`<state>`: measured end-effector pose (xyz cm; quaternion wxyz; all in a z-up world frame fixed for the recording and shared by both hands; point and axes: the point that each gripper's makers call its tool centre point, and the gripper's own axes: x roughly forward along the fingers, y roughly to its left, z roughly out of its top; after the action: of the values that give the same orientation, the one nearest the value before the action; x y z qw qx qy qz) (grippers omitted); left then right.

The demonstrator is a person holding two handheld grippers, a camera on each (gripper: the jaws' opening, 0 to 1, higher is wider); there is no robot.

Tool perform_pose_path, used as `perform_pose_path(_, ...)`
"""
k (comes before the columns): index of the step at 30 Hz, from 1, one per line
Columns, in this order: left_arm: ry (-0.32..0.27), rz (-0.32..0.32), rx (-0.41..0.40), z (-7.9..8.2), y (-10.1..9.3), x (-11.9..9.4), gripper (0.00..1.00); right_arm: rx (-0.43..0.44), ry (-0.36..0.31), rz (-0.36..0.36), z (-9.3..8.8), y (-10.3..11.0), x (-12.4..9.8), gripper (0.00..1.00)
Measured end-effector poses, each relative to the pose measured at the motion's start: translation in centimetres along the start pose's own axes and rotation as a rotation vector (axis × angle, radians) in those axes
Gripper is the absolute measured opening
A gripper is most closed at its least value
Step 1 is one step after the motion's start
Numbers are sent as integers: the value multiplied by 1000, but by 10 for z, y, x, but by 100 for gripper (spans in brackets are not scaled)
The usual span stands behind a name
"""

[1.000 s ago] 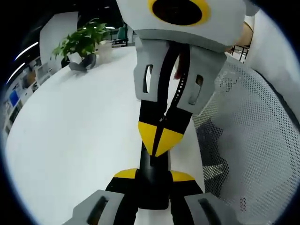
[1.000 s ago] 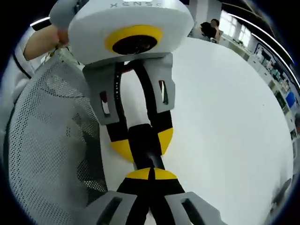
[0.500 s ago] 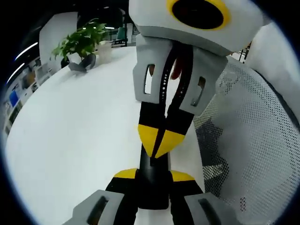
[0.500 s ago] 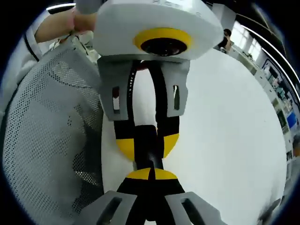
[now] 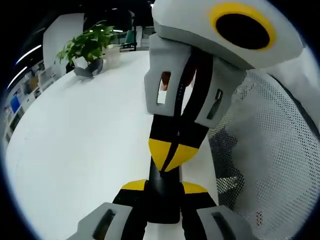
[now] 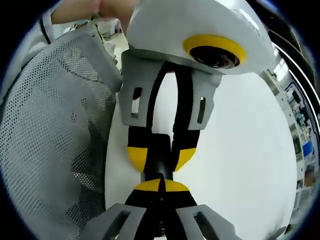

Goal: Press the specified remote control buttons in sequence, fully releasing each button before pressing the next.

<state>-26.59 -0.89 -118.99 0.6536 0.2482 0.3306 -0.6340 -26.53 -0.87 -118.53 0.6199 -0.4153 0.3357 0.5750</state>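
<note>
Black and slim, the remote [image 5: 162, 202] is showing little of itself: in the left gripper view only a short dark stretch is appearing between the jaws, and its far end is running under the other tool. No buttons or markings can be made out on it, and its full length is hidden in both views.

The left gripper [image 5: 164, 187] is clamping the remote between its yellow-tipped jaws, which are standing narrow on either side of the black body. The remote is sitting above the white table [image 5: 85, 150], near its edge; whether it is resting on the top or being held clear of it cannot be told.

The right gripper [image 5: 172, 152] is coming in from the top of the left gripper view with its jaws pressed together, the two yellow tips meeting in one point that is touching the remote's upper face. Which button lies beneath that point is covered by the tips. In the right gripper view the same closed tips are rising from the bottom and meeting the remote just where the opposite jaws are pinching it.

White mesh [image 5: 260, 150] is taking up the side beside the table, with dark shapes behind it too blurred to name. A hand [image 6: 100, 7] is cut off by the top edge of the right gripper view. A potted plant [image 5: 87, 42] is standing at the table's far end.
</note>
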Motion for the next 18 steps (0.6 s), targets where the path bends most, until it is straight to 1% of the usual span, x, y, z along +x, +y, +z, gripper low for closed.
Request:
perform_pose_path(1,0,-1,1,0,0,0,24,19,-11,-3,0,0,0,0)
perform_pose_path(3,1,-2,2,0,0,0,24,88,-56,13,1,0,-1,0)
perform_pose_path(4,2,-2,3,0,0,0,24,159,-96,29,1,-1,-2,0)
perform_pose_path(6,3,-2,4,0,0,0,24,258,-133,53,2,-1,-4,0)
perform_pose_path(7,3,-3,4,0,0,0,24,266,-143,65,1,-1,-4,0)
perform_pose_path(9,2,-4,4,0,0,0,24,214,-133,72,3,4,-4,0)
perform_pose_path(11,2,-5,4,0,0,0,24,161,-114,55,3,4,-3,0)
perform_pose_path(13,3,-5,4,0,0,0,24,136,-106,55,6,4,-1,0)
perform_pose_path(18,-1,-5,4,0,0,0,24,65,-73,58,7,4,0,0)
